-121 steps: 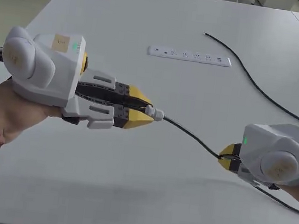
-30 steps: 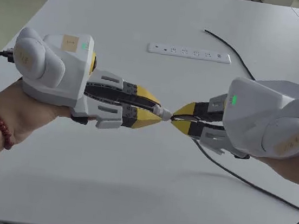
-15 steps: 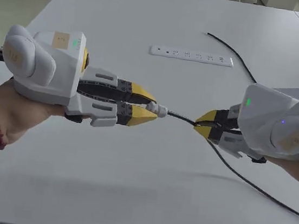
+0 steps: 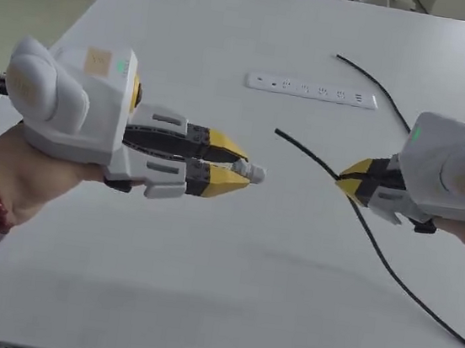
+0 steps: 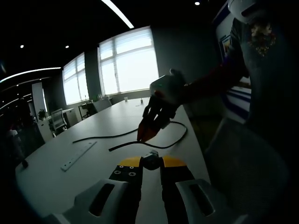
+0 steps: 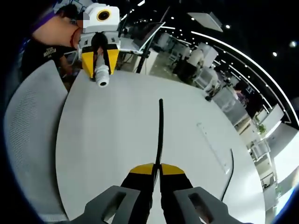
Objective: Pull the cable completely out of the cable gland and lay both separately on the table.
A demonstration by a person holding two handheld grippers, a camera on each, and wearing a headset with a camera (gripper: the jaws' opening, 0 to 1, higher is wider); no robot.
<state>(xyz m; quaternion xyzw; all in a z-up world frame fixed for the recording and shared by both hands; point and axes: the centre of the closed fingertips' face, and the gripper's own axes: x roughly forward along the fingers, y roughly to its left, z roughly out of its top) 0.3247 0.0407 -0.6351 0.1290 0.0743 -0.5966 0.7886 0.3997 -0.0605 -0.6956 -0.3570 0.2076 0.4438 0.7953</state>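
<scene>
White table lies beneath; we find the left gripper closed on the cable gland, judged light and rigid; the right gripper pinches the thin, limp cable near its free end, clear of the gland.

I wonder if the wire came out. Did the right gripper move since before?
Yes. Against the power strip, the right gripper moved rightward, away from the left gripper, drawing the cable out of the cable gland.
</scene>
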